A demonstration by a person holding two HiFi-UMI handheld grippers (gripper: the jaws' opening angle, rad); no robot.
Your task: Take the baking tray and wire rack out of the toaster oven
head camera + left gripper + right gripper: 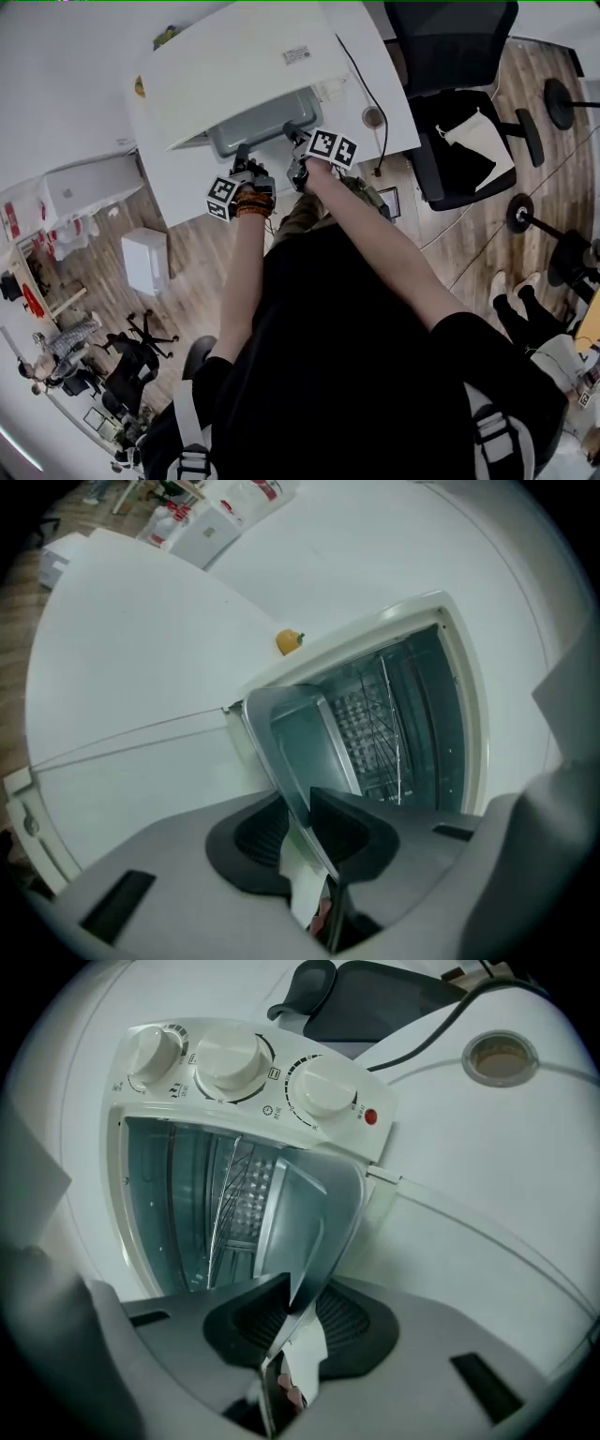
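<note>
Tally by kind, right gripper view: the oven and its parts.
Oven: 1
Knobs: 3
Red light: 1
Tray: 1
Rack: 1
Total: 7

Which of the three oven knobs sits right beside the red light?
The end knob, farthest right in the right gripper view; the red light adjoins it alone.

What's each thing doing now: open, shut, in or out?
Toaster oven, open at the front.
Baking tray, sticking out of the oven, gripped at its rim.
Wire rack, inside the oven.
Left hand-held gripper, shut on the baking tray.
Right hand-held gripper, shut on the baking tray.
</note>
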